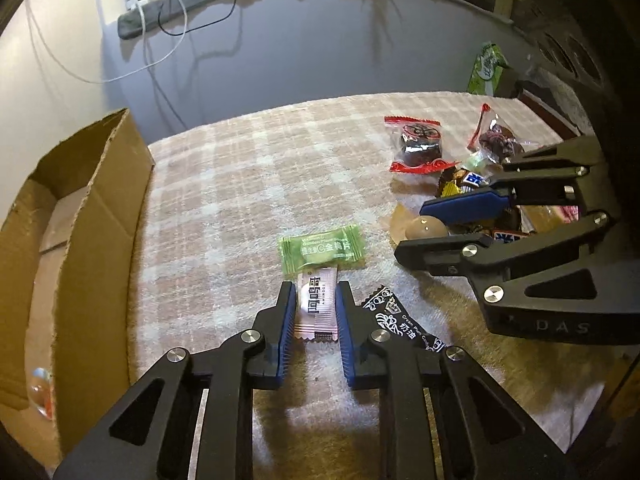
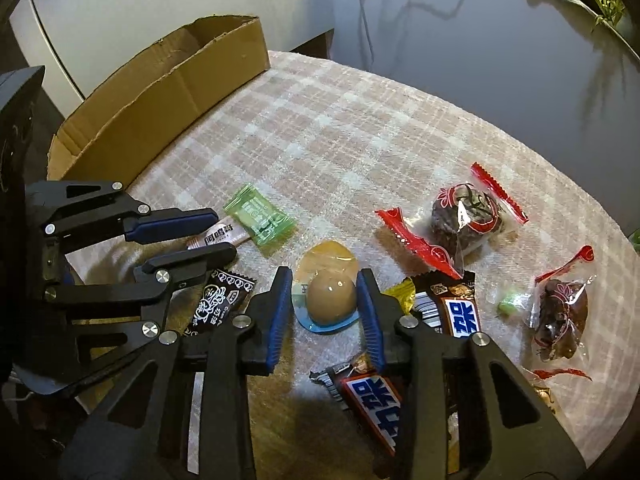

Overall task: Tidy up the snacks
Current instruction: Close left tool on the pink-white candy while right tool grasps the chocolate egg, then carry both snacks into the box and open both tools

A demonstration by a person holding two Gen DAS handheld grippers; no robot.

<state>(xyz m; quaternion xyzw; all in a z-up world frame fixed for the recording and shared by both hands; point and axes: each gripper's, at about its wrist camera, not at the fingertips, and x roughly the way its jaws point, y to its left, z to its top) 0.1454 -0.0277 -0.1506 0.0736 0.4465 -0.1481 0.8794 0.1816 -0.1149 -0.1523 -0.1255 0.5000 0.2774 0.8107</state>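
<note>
Beside the open cardboard box (image 2: 160, 92), on the checked cloth (image 1: 248, 184), the pick-up step of the sorting is in hand: two snacks are being taken at once. The left gripper (image 1: 316, 300) is closed on the pale pink sachet (image 1: 316, 308), its blue pads pressed against the sachet's long edges; this sachet lies nearer the box than any other snack save the green candy (image 1: 322, 250), which touches its far end. The right gripper (image 2: 324, 300) is set around the jelly cup (image 2: 330, 294), which lies farther from the box, at the edge of the heap of chocolate bars (image 2: 464, 312) and red-wrapped sweets (image 2: 460, 220). Its pads stand just beside the dome, and whether they press on it cannot be told, so the jaws are taken as not yet clamped.

Both grippers are pitched steeply down toward the cloth, side by side, fingertips low.

The next move is judged to call for a firm closing on the rounded, slippery cup, then a lift clear of the black wrapper (image 2: 218, 300) and a carry toward the box.
</note>
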